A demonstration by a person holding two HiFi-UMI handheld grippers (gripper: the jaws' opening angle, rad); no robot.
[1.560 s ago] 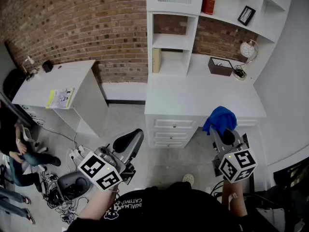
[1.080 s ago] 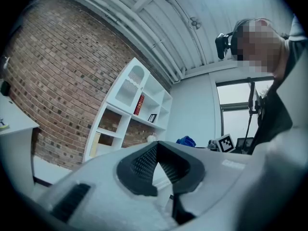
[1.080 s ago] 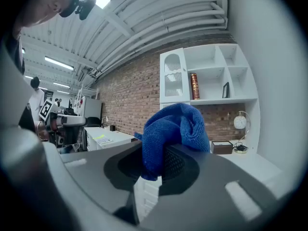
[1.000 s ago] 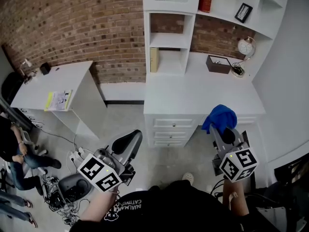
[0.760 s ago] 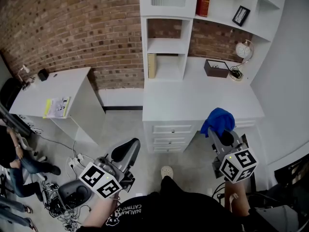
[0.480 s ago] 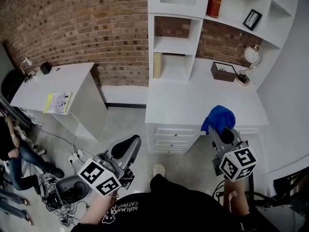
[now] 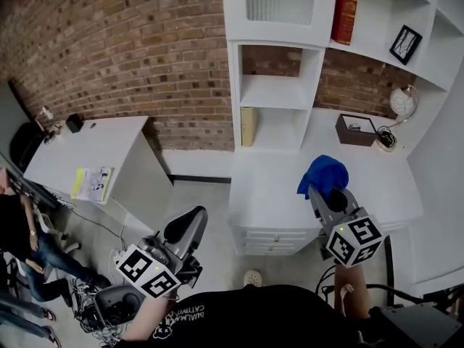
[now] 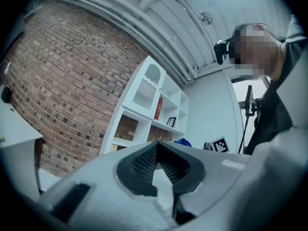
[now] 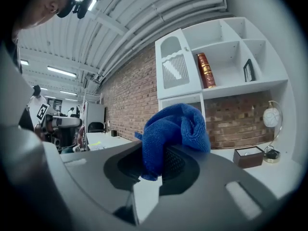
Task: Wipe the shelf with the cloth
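— Near worktop [image 7: 272, 187] front edge, head view: right tool [image 7: 330, 196] w/ blue cloth [image 7: 324, 174]; shelf [image 7: 279, 93] beyond.
— Grip?
— Right gripper view only: jaws clamped on cloth. Left tool [image 7: 185, 225], off worktop's front-left corner, own view: jaws together, nothing btwn.

Bunched blue cloth [image 7: 324, 174], pinched in right tongs [image 7: 317, 193], held clear of white shelf unit [image 7: 279, 93]

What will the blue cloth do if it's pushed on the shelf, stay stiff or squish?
Probably squish: the blue cloth bunches in soft folds above the right gripper, so it should flatten against the shelf. It looks fuzzy and light, so it likely drags a bit rather than rolling.
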